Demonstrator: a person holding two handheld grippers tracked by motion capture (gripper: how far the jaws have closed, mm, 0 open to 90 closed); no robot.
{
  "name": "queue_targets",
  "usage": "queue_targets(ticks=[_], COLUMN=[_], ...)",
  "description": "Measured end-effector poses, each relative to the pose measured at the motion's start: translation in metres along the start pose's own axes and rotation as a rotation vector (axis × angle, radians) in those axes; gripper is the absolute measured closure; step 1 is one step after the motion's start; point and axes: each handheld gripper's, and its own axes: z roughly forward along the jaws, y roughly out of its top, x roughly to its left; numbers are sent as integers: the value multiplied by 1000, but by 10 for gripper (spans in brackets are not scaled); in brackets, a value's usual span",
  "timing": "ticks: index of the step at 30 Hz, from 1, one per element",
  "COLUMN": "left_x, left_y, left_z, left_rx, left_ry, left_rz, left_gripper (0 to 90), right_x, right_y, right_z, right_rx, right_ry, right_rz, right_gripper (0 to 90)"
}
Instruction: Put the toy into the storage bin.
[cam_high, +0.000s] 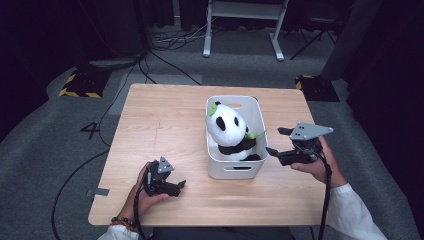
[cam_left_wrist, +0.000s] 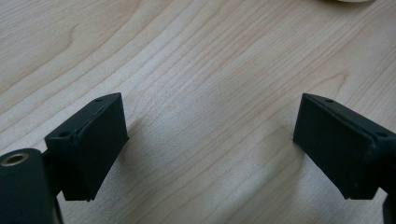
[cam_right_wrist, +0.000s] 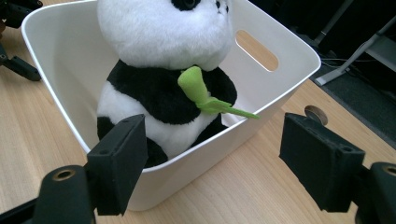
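Observation:
A black-and-white panda plush (cam_high: 229, 131) sits upright in a white plastic bin (cam_high: 216, 167) right of the table's middle, with a green bamboo sprig (cam_right_wrist: 205, 95) at its chest. My right gripper (cam_high: 278, 141) is just right of the bin, level with its rim and pointing at it. In the right gripper view its jaws stand open (cam_right_wrist: 215, 126) short of the bin wall (cam_right_wrist: 280, 88), with nothing between them. My left gripper (cam_high: 180, 186) rests low on the table (cam_high: 165, 115) to the bin's front left. It is open (cam_left_wrist: 210, 114) over bare wood.
The bin has a handle slot (cam_right_wrist: 257, 50) in its far end wall. The table's front edge (cam_high: 200, 224) runs just behind both hands. On the grey floor beyond lie cables (cam_high: 165, 60), white desk legs (cam_high: 207, 45) and yellow-black striped bases (cam_high: 80, 85).

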Motion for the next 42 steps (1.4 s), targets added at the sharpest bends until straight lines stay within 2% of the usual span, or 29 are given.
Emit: queue_targets(ticks=[12,19,30,36,42], left_x=[0,0,0,0,0], left_y=[0,0,0,0,0], left_z=[0,0,0,0,0], left_rx=[-1,-1,-1,-1,-1], left_ry=[0,0,0,0,0], left_rz=[0,0,0,0,0], left_gripper=[99,99,99,99,99], right_x=[-4,-4,-3,-4,-5], right_y=[-13,-21,-35,-42,-52], right_z=[-8,-9,-5,-3,1], right_rx=[-14,-10,24,37,70], right_ry=[-11,2,-8,-7,-26], right_rz=[24,35,29,41,48], right_gripper=[236,231,229,230,230])
